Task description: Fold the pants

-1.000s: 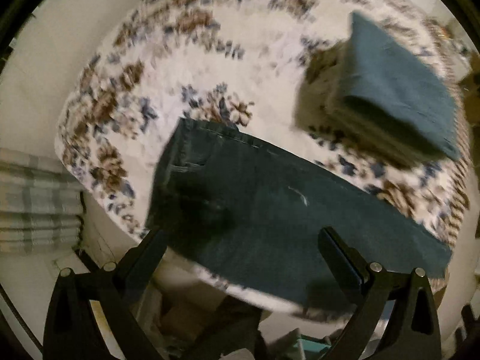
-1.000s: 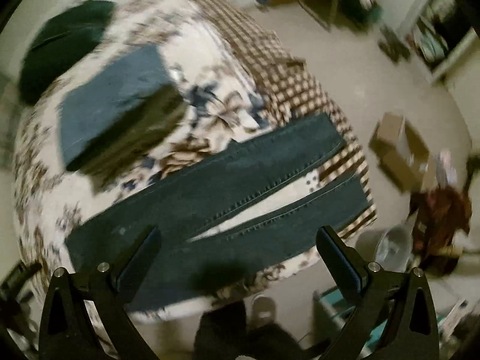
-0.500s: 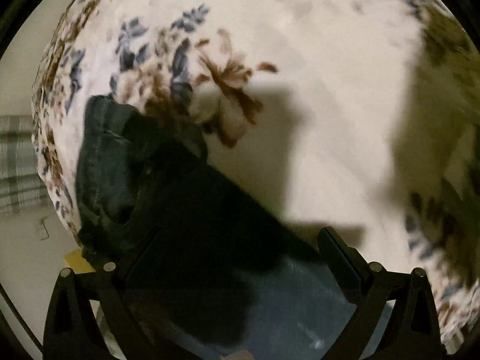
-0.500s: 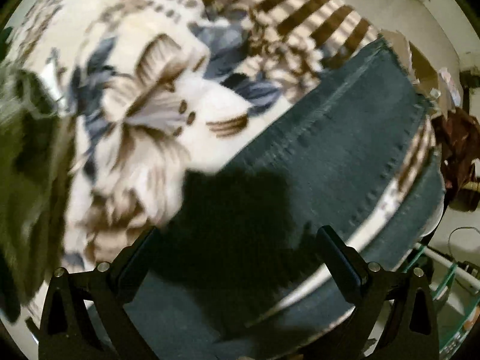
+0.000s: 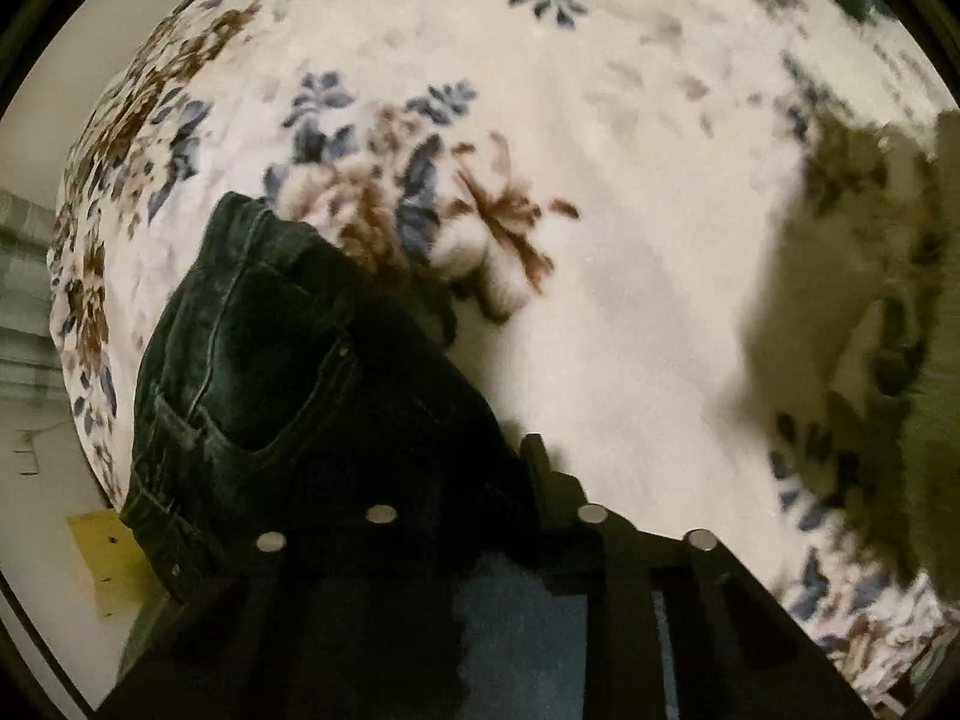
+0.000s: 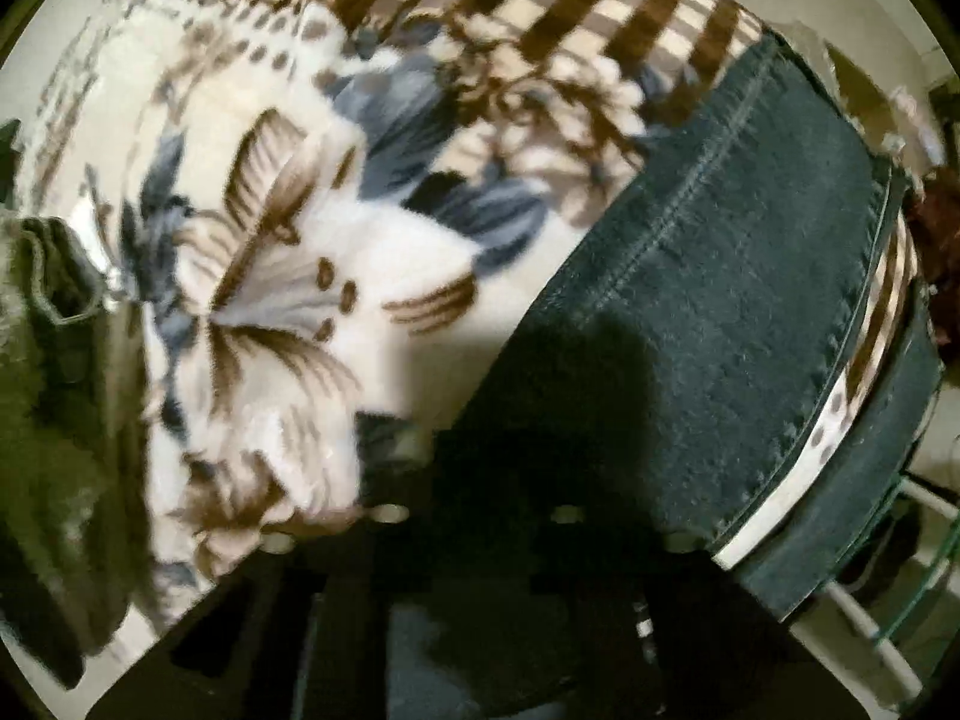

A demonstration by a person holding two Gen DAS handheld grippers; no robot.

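The jeans (image 5: 288, 372) are spread on a floral blanket (image 5: 600, 240), waistband seen at the left tongs (image 5: 474, 480) and legs (image 6: 750, 300) at the right tongs (image 6: 480, 480). The left jaws are closing with denim bunched between them. The right jaws are brought together, apparently pinched on a leg, though shadow hides the tips.

We are in a home, most likely a bedroom. A soft fleece blanket (image 5: 630, 300) with blue and brown flowers and a checked border covers a bed, and dark jeans (image 6: 750, 300) lie on it. Beside them we see olive folded clothes (image 6: 54, 420), and beyond the bed a pale floor (image 5: 42, 480).
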